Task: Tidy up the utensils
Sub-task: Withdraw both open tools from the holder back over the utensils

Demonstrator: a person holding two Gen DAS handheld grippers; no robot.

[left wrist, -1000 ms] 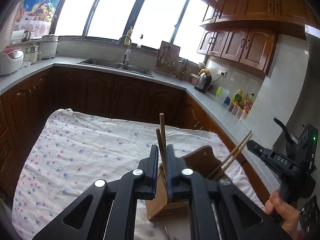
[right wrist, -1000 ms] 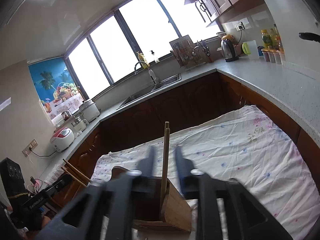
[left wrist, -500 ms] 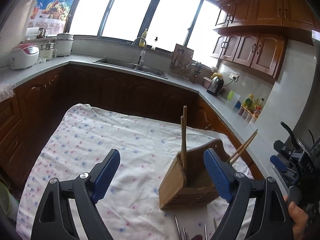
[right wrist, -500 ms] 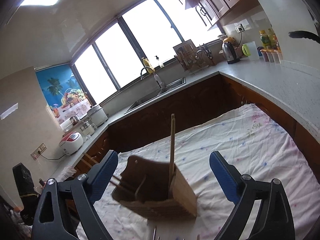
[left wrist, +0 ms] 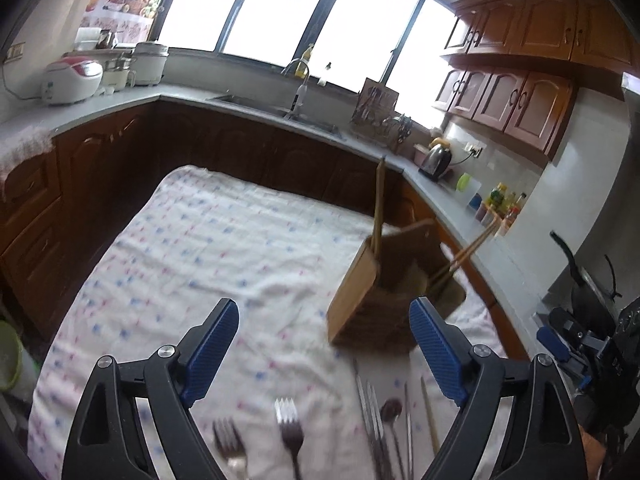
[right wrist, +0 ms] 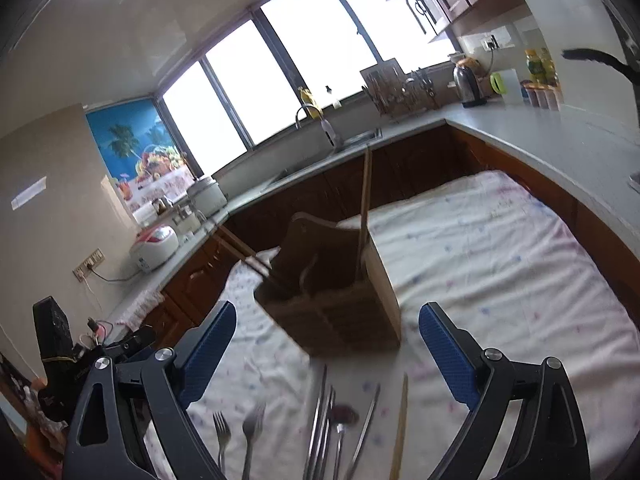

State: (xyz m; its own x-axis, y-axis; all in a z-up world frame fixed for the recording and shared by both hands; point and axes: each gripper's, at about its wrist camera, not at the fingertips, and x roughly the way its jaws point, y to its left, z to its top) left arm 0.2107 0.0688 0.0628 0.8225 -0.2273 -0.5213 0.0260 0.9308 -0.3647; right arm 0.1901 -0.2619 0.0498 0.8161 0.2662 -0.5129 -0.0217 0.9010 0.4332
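A wooden utensil holder [left wrist: 360, 300] [right wrist: 340, 312] stands on the flowered cloth [left wrist: 200, 248]. One wooden chopstick [left wrist: 378, 204] [right wrist: 365, 208] stands upright in it, and a pair [left wrist: 468, 252] [right wrist: 240, 248] leans out over its rim. My left gripper [left wrist: 322, 312] is open and empty, drawn back short of the holder. My right gripper [right wrist: 326, 314] is likewise open and empty. Near me on the cloth lie two forks [left wrist: 288, 428] [right wrist: 250, 428], several metal utensils [left wrist: 372, 412] [right wrist: 320, 420], a spoon [left wrist: 392, 408] and a loose wooden chopstick [left wrist: 430, 412] [right wrist: 400, 424].
Dark wooden cabinets and a grey counter [left wrist: 180, 100] wrap the cloth-covered table on three sides. A sink [left wrist: 280, 106], a kettle [left wrist: 436, 160] and a rice cooker [left wrist: 72, 80] sit on the counter. A green bucket [left wrist: 8, 356] stands by the table's left edge.
Both grippers let go of the chopsticks they had lowered into the holder, opened wide and pulled back. The utensils lying on the cloth have come into view.
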